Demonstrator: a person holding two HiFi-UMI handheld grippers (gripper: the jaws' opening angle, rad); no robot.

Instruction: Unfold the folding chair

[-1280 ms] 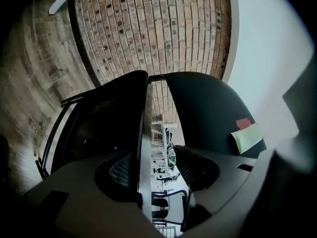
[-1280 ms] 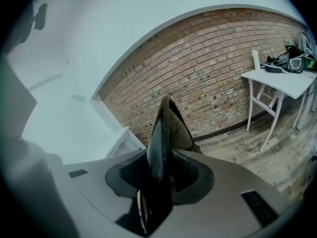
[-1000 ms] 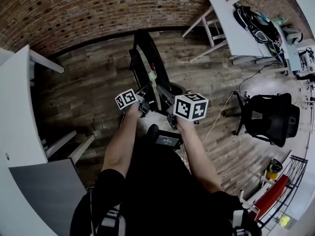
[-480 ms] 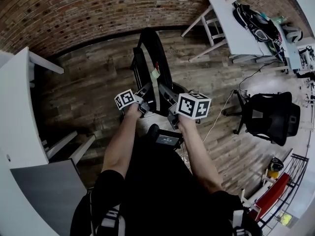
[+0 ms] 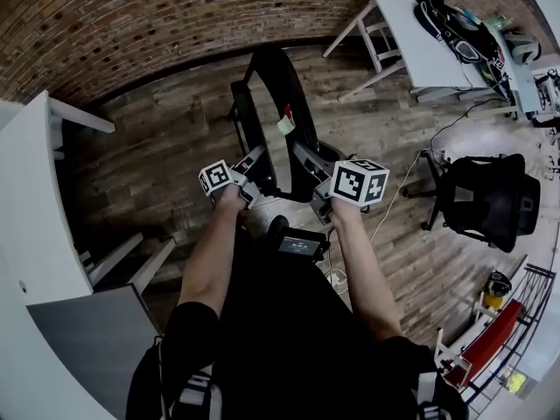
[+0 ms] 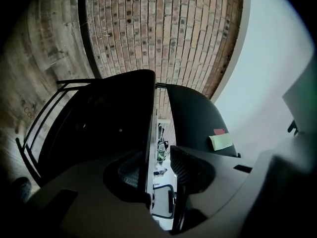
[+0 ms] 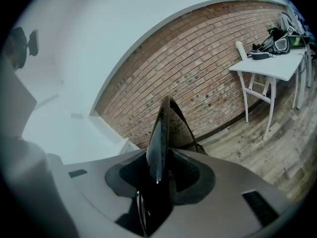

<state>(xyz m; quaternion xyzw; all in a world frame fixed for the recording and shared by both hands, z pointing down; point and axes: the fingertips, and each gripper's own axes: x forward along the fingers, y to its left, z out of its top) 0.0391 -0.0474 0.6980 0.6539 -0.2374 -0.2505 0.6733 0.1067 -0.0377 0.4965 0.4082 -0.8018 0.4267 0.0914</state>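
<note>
Weathered wood-plank floor (image 5: 157, 138) fills most of the head view. It is bounded from 10 to 1 o'clock by a red-brown brick wall (image 5: 131, 16) with a dark skirting strip at its foot. At 1 o'clock stands a white trestle-legged desk (image 5: 407, 33) carrying dark bags and goggles (image 5: 455, 38). At 9 o'clock a second white desk (image 5: 26, 217) runs along the frame edge. A black swivel office chair (image 5: 486, 204) sits at 3 o'clock, with a pale thin cable (image 5: 404, 182) trailing over the planks beside it.

The black folding chair (image 5: 290, 94) stands upright on the floor at the centre, toward 12 o'clock from the person. Its two dark panels are parted into a narrow wedge. A pale yellow-green sticky note (image 5: 286, 125) sits on the panel toward 3 o'clock.

The left gripper (image 5: 254, 158) reaches the chair from 7 o'clock. Its fingers have just been closing. Its own view shows the thin edge of one panel between them, lying against one finger, with a gap between the panel and the other finger (image 6: 184, 163), so the grip is not complete. The right gripper (image 5: 302, 154) reaches in from 5 o'clock. Its fingers are clamped on the edge of the other panel, one pad on each face.
</note>
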